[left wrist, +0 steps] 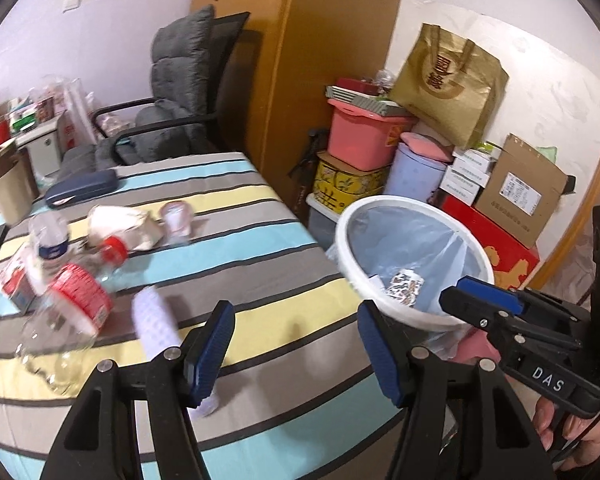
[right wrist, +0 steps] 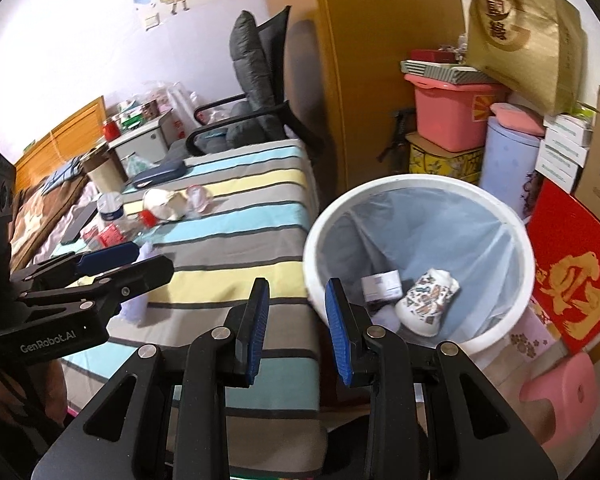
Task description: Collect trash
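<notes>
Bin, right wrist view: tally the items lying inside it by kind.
Patterned paper cup: 1
White labelled box: 1
Total: 2
The pale shape below them is too unclear to count.

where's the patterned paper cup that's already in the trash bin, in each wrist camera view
Left wrist view: the patterned paper cup is right of centre, lying low inside the white trash bin, just above the right gripper.
Right wrist view: lower right of centre, on its side at the bin's bottom, beside a small white carton.
Shared landmark: the gold shopping bag, top right in both.
</notes>
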{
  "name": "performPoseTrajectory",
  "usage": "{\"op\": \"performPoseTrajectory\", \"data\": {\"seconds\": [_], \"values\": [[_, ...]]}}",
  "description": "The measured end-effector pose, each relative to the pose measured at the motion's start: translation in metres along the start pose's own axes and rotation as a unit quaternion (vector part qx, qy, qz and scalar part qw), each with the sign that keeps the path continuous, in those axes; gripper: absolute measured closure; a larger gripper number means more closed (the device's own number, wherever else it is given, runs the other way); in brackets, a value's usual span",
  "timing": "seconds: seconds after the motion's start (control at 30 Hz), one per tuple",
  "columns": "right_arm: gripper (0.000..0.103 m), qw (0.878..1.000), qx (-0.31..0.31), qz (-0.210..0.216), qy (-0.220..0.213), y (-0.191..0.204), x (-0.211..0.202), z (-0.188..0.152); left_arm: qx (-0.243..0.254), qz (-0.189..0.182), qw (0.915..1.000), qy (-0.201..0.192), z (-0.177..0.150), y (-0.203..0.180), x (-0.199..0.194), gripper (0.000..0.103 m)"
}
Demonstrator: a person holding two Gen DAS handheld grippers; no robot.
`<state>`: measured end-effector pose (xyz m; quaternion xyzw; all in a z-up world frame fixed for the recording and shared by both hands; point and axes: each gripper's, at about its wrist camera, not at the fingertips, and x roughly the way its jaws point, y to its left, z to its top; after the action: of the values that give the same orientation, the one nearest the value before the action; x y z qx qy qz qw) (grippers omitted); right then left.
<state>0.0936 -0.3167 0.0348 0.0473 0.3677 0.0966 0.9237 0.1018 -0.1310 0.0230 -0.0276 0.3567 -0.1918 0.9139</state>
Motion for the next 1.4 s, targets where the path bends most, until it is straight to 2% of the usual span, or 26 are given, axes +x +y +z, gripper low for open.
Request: {"op": "performPoseTrajectory", "data": {"seconds": [0.47,0.63,0.77,1.0,1.13,1.4], "values": [[0.071,0.999,-0.027,0.017,0.009,0.031,0.006,-0.003,-0.036,0.045,0.9983,-0.011,-0.017,0.045,-0.026,0.046],[0.071,0.999,-0.032,0.031,0.029,0.041,0.015,-0.006,-0.049,0.061,0.9969,-0.010,-0.029,0.059,-0.033,0.048],[0.071,0.997,-0.018,0.069,0.042,0.046,0.022,-0.009,-0.060,0.075,0.9954,-0.006,-0.039,0.072,-0.039,0.048],[0.071,0.993,-0.026,0.104,0.056,0.063,0.030,-0.011,-0.079,0.103,0.9915,-0.012,-0.048,0.098,-0.054,0.048],[0.051,0.990,-0.030,0.121,0.062,0.073,0.034,-0.010,-0.085,0.118,0.9892,-0.017,-0.048,0.110,-0.059,0.048],[0.051,0.987,-0.041,0.136,0.069,0.091,0.043,-0.002,-0.075,0.138,0.9873,-0.023,-0.032,0.137,-0.061,0.047]]}}
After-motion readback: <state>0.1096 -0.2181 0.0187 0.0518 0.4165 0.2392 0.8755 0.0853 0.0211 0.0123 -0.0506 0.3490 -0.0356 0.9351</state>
